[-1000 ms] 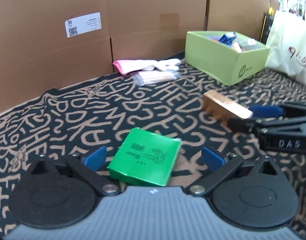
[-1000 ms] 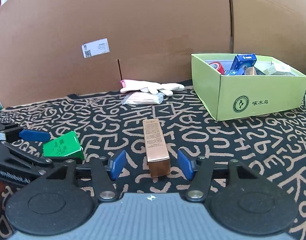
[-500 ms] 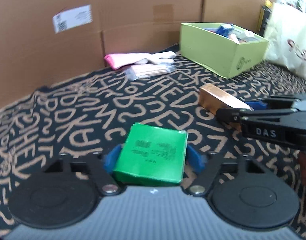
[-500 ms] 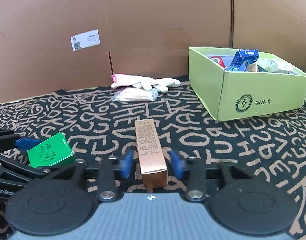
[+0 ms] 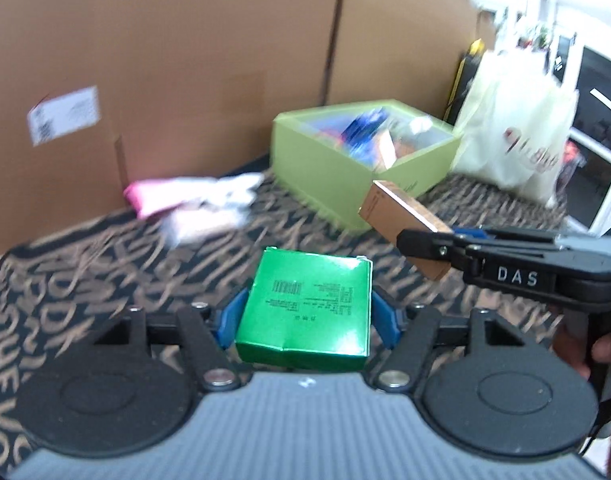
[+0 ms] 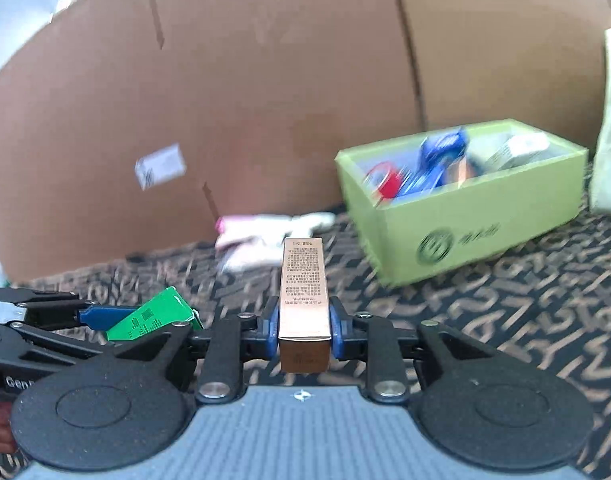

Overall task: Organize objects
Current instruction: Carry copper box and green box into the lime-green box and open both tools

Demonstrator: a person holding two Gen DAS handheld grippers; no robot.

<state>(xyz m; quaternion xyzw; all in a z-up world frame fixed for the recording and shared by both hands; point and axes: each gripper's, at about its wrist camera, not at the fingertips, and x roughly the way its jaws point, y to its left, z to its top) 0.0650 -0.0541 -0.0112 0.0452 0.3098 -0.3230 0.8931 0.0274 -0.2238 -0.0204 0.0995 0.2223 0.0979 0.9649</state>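
My left gripper [image 5: 305,316] is shut on a green box [image 5: 305,304] and holds it above the patterned mat; the box also shows in the right wrist view [image 6: 153,314]. My right gripper [image 6: 303,326] is shut on a long copper box [image 6: 303,288], lifted off the mat; it also shows in the left wrist view [image 5: 405,224] at the right. A light green open carton [image 6: 465,216] with several items inside stands at the back right, also seen from the left wrist [image 5: 357,160].
Pink and white gloves and a clear packet [image 5: 197,204] lie by the cardboard wall [image 5: 185,60]. A white bag [image 5: 517,140] stands right of the carton. The black mat with tan letters [image 6: 505,320] covers the table.
Both grippers closed on their boxes and lifted them off the mat. Both views have swung up and toward the carton.
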